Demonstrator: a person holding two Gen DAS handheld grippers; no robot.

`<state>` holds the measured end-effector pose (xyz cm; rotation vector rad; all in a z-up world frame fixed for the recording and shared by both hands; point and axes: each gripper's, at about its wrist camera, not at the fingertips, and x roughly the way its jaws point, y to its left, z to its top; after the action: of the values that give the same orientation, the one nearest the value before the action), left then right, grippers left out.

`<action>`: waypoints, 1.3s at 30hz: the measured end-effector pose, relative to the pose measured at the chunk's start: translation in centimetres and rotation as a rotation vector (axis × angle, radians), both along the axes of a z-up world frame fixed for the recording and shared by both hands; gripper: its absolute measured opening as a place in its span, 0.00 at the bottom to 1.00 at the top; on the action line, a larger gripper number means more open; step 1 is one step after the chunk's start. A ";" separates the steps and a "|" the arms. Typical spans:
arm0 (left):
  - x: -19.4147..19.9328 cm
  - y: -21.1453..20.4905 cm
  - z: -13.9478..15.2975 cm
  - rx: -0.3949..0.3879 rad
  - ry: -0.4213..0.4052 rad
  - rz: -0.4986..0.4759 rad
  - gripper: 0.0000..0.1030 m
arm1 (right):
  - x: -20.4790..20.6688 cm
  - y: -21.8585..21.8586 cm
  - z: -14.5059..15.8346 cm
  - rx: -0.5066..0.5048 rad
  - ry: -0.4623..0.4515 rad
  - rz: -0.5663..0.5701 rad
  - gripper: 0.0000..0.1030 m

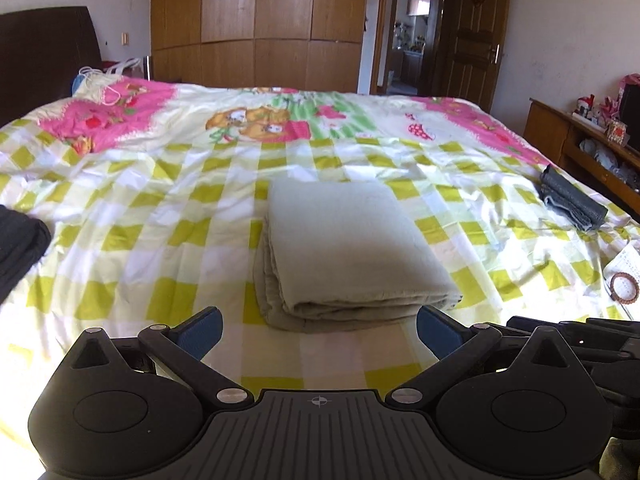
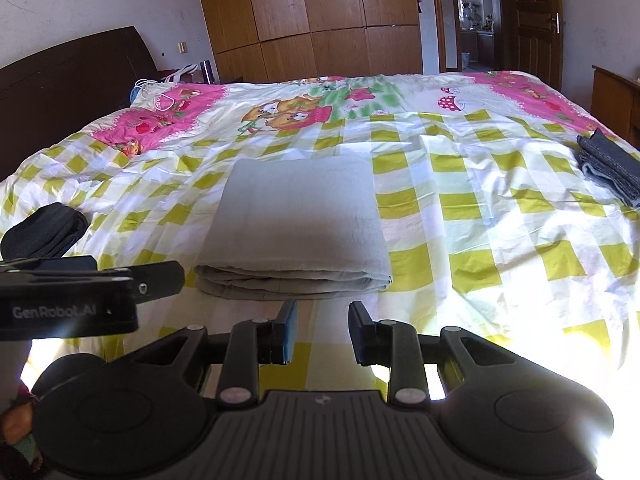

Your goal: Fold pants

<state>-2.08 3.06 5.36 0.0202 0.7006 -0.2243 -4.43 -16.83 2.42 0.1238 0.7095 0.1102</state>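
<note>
Lying folded into a thick, squarish stack, pale grey-green pants [image 1: 352,248] [image 2: 296,228] at mid-bed on a green-and-white checked bedspread [image 1: 160,216] [image 2: 480,216], layered edges nearest the cameras. Left gripper [image 1: 319,330] just short of that near edge, blue-padded fingers [image 1: 202,330] spread wide, holding nothing. Right gripper [image 2: 322,330] likewise just short of the stack, fingers [image 2: 289,330] parted by a narrow gap, empty; left gripper body also in the right view [image 2: 72,296]. Folded black garment [image 1: 20,244] [image 2: 44,232] near the left edge. Folded dark denim [image 1: 574,200] [image 2: 612,168] near the right edge. Wooden wardrobe [image 1: 260,24] [image 2: 320,12] beyond the bed.
</note>
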 end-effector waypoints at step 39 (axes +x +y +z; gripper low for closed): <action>3.2 -0.8 -5.6 -0.005 0.210 -0.015 1.00 | 2.9 -0.7 -4.0 0.044 0.146 -0.007 0.40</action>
<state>1.08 2.22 -0.25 -0.0031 0.9091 -0.2452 -1.49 -17.50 -1.62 0.1774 0.8528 0.1109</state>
